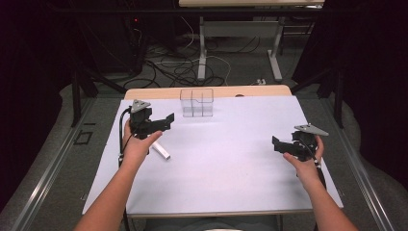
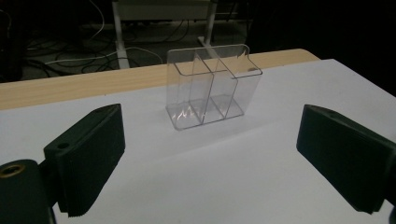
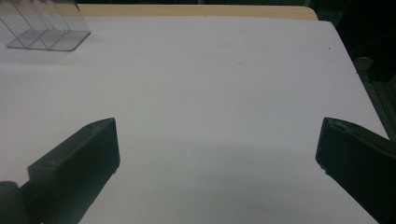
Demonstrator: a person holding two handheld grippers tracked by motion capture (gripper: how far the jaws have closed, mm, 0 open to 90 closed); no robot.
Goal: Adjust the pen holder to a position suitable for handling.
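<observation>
A clear plastic organiser (image 1: 197,102) with several compartments stands upright near the far edge of the white table mat (image 1: 226,159). It looks empty in the left gripper view (image 2: 210,86), and its base corner shows in the right gripper view (image 3: 44,30). A small white stick-like object (image 1: 162,151) lies on the mat just right of the left hand. My left gripper (image 1: 166,121) is held open above the mat, pointing toward the organiser, nothing between its jaws (image 2: 210,158). My right gripper (image 1: 276,143) hovers open at the right side, jaws wide and empty (image 3: 217,154).
The mat covers a wooden table whose far edge (image 1: 159,92) shows bare. Beyond it are table legs (image 1: 202,48) and tangled cables (image 1: 168,67) on the floor. Dark curtains flank both sides.
</observation>
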